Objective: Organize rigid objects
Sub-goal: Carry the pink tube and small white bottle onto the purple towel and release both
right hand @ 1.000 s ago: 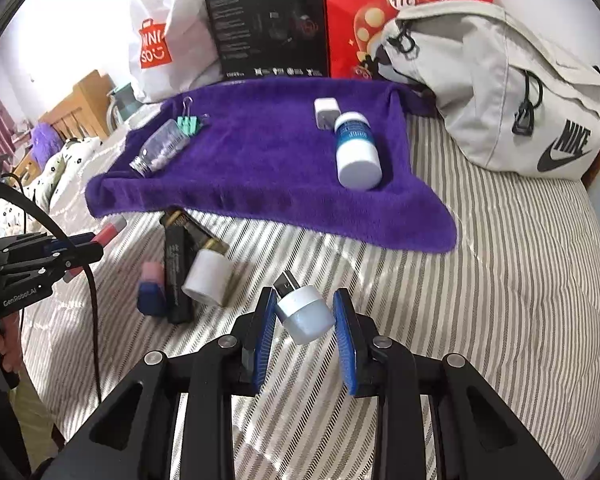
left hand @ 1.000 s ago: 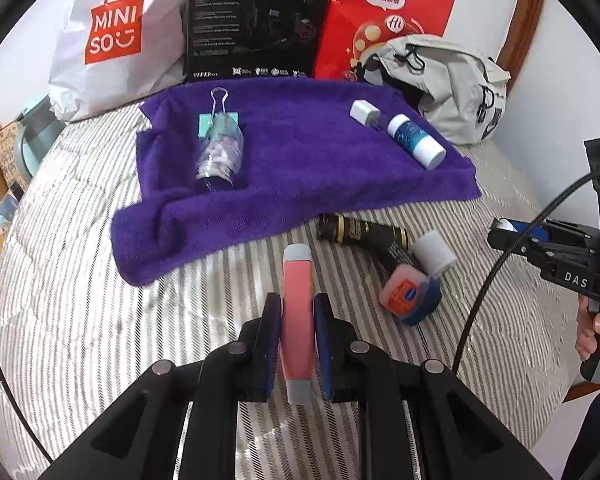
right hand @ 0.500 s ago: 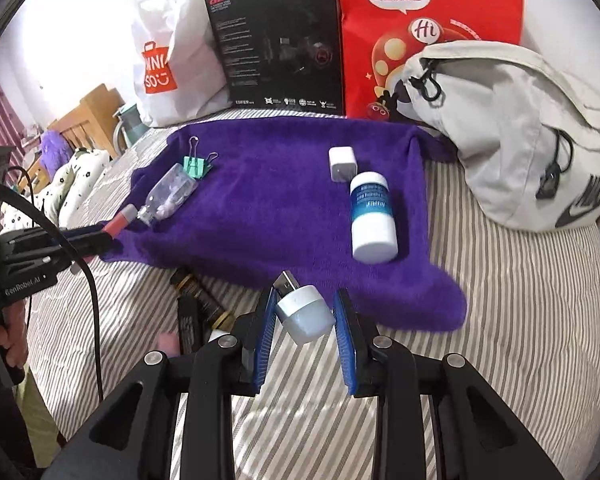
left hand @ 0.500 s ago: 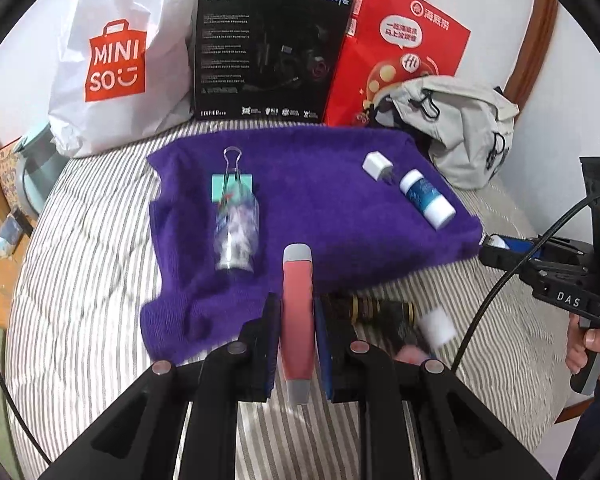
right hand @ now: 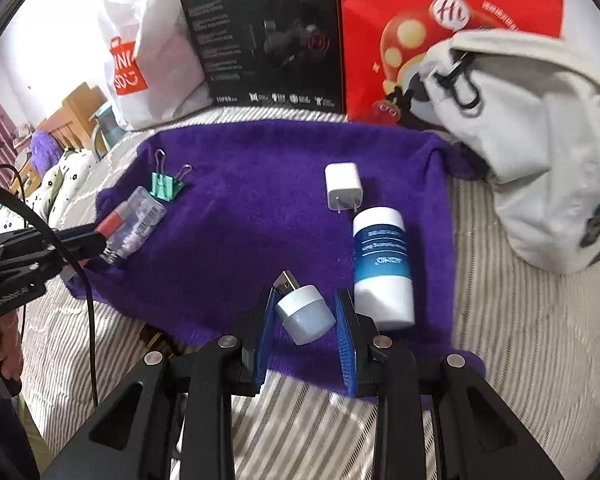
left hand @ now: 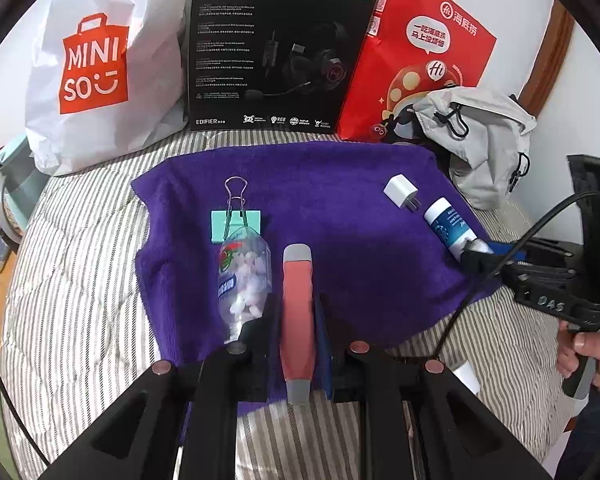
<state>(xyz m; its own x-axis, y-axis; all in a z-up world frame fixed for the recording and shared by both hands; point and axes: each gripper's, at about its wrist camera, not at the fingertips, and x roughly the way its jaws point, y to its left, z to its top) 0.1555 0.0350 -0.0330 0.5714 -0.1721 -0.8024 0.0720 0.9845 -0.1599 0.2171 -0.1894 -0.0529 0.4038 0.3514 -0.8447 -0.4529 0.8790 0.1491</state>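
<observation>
Your left gripper (left hand: 298,320) was closed tight on a red stick with grey ends (left hand: 297,312), which pointed straight ahead between the two fingers. Just to the left of that gripper lay a clear little bottle full of pale bits (left hand: 244,276), and past the bottle's far end sat a green binder clip (left hand: 236,222). All of these were over the purple towel (left hand: 340,200), which was spread on the striped bed cover (left hand: 72,280). Your right gripper (right hand: 306,316) had its blue fingers (right hand: 265,328) squeezed on a small white USB light (right hand: 306,314), with the metal plug tipped up and to the left. Just to the right of that gripper lay a white and blue bottle (right hand: 384,268) on its side on the towel. Ahead of that bottle, very near its top, sat a white plug block (right hand: 343,186). Far ahead of both grippers, at the back of the bed, stood a white shopping bag (left hand: 96,68), a black headset box (left hand: 276,52) and a red paper bag (left hand: 420,60). A grey backpack (right hand: 540,140) sat far off to the right.
</observation>
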